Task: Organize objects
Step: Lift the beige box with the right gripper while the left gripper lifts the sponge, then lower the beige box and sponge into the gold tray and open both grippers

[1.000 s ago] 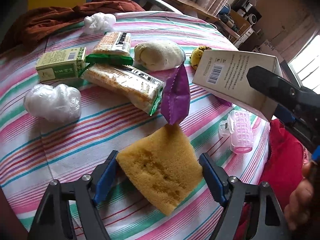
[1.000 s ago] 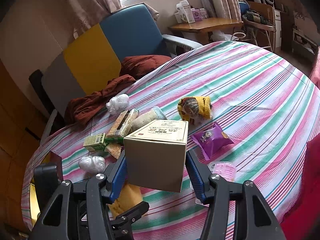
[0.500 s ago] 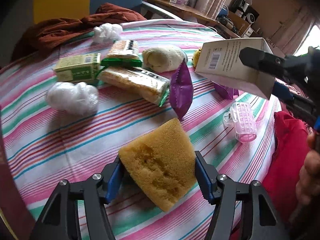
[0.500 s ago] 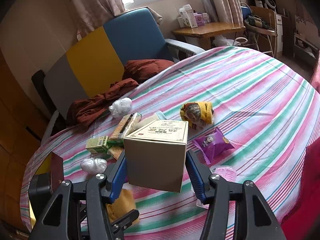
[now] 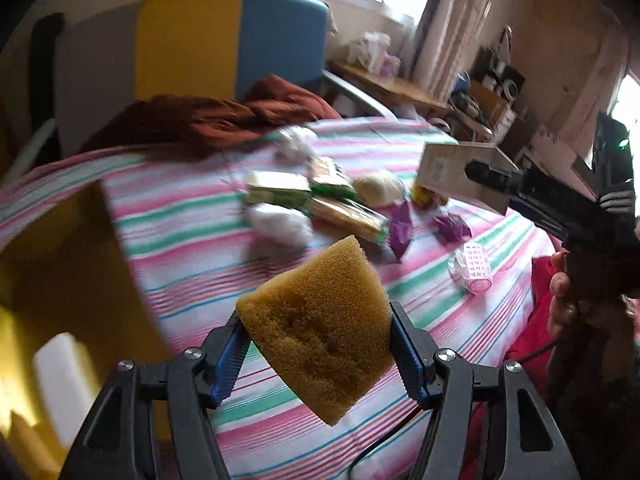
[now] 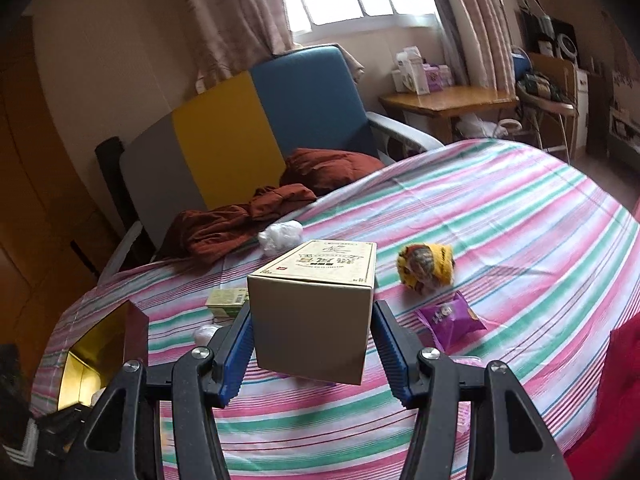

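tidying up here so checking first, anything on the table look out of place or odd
The rust-brown cloth stands out: it spills in a crumpled heap from the armchair onto the striped tablecloth, beside a white crumpled bag. The snack packets lie scattered, none visibly damaged or spilled.

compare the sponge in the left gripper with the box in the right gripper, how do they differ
The sponge is yellow-brown, porous and wedge-shaped; the cardboard box is smooth, pale tan and square-edged, with print on top. The sponge sits tilted, one corner hanging below the left gripper; the box sits nearly level in the right gripper. Both are clamped between blue pads, lifted above the striped tablecloth.
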Demonstrator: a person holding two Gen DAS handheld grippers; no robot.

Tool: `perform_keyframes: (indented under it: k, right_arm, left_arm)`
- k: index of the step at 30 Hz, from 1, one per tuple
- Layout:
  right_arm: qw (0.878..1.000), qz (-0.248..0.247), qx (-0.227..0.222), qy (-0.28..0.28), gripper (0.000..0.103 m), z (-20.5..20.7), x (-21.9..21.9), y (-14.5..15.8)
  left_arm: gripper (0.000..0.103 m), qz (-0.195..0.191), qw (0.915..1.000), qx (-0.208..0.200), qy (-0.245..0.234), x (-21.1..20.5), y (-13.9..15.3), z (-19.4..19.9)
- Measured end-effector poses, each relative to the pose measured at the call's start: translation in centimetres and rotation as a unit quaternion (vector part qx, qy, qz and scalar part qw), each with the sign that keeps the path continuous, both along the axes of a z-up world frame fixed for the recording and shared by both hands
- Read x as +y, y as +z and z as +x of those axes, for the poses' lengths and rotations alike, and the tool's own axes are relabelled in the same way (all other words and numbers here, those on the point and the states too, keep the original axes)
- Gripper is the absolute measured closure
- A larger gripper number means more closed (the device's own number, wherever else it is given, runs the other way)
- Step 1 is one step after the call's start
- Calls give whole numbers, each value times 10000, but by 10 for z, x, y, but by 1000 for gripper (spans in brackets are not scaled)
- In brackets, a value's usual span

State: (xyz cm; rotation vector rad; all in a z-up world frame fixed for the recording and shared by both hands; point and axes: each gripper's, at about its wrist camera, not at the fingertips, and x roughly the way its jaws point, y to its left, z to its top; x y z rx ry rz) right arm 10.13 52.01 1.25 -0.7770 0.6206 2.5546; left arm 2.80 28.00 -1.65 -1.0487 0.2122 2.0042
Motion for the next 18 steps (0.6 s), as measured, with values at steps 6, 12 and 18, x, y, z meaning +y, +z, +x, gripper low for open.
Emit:
perform_keyframes:
  k: [6,12,18]
  right_arm:
    - [9978,-68,113,654,46,-22,-48,15]
    - [9870,-134,96,1597,46,-65,-114,22]
    - [9672,-253,-90,2527,46,-110,-189,18]
  left_arm:
    - [36,169,9977,106,645,-69,15,-20]
    - [36,214,9894,98,1431,-139,13,-41]
    - [35,144,9747,141,2227,-200,3,-53]
